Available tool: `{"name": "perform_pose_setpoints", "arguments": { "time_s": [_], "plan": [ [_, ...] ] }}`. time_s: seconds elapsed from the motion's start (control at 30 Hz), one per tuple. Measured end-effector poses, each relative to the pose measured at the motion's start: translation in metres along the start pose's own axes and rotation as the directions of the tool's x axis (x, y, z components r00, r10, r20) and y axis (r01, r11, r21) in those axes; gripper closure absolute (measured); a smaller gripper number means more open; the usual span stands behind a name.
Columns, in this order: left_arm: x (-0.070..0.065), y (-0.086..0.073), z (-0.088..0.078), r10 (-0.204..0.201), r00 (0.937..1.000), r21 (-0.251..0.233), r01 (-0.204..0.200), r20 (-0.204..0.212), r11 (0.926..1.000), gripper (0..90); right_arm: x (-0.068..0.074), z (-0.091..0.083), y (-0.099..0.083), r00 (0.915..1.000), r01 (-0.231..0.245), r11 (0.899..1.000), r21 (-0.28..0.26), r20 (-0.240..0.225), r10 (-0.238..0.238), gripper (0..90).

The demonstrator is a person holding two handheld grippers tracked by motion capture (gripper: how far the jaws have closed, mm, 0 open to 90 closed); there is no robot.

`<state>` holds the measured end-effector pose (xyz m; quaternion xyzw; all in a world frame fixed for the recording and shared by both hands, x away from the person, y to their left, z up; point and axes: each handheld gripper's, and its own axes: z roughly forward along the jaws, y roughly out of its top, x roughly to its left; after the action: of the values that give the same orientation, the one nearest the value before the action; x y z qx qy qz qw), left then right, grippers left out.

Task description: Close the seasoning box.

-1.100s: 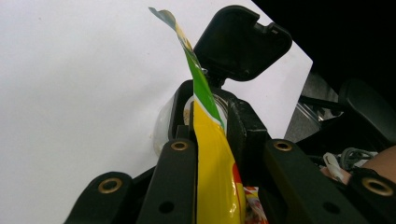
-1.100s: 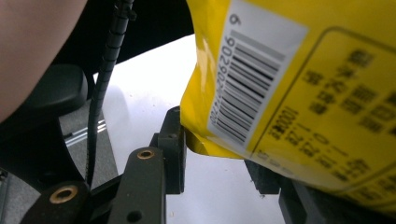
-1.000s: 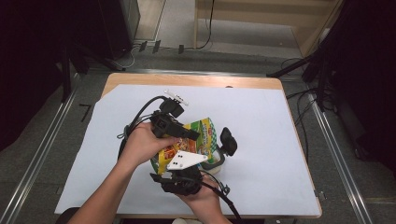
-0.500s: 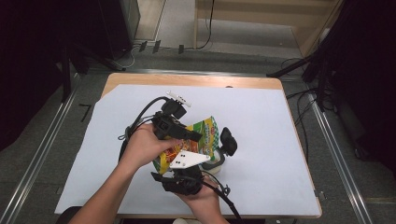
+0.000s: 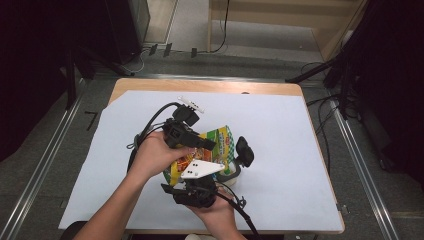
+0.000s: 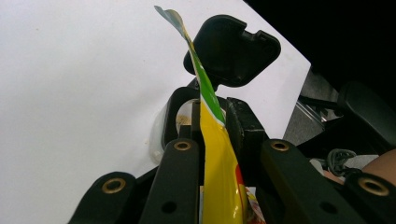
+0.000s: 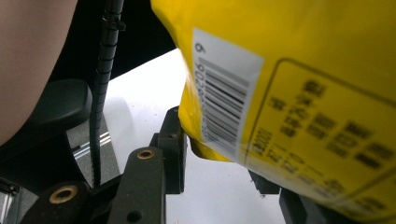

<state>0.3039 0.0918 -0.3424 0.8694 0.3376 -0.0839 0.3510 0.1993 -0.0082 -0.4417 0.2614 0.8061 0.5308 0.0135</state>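
One yellow and green plastic snack bag (image 5: 212, 145) is held above the middle of the white table cover (image 5: 300, 150). Its long axis runs from the near left up to the far right. Two grippers hold it. The left gripper (image 6: 210, 116) is closed narrow on the bag's thin upper edge. The right gripper (image 7: 219, 163) has the bag's lower part between its jaws, wider apart. One small pale cup (image 5: 231, 172) stands just beside.

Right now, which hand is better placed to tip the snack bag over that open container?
Left, probably. The left gripper is shut on the snack bag's edge just above the open container. The right gripper seems to hold the bag's lower end.
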Motion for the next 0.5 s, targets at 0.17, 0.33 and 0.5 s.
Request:
{"name": "perform_pose_setpoints", "arguments": {
  "time_s": [0.17, 0.33, 0.5],
  "plan": [
    [0.0005, 0.0, -0.0016, 0.011, 0.9999, -0.01, -0.011, -0.002, 0.9999, 82.6, 0.0007, -0.0005, 0.0013, 1.0, 0.007, 1.0, 0.006, 0.005, -0.007, 63.7],
    [-0.0002, 0.0001, -0.0014, 0.037, 0.9993, -0.021, -0.037, -0.001, 0.9991, 82.2, 0.0007, -0.0019, 0.0025, 0.9999, 0.007, 1.0, -0.001, 0.009, -0.007, 63.9],
    [0.0001, 0.0, -0.0017, 0.032, 0.9995, -0.017, -0.032, -0.003, 0.9993, 81.9, 0.0011, -0.002, 0.0029, 1.0, 0.002, 1.0, 0.0, 0.004, -0.002, 64.0]
  ]
}}
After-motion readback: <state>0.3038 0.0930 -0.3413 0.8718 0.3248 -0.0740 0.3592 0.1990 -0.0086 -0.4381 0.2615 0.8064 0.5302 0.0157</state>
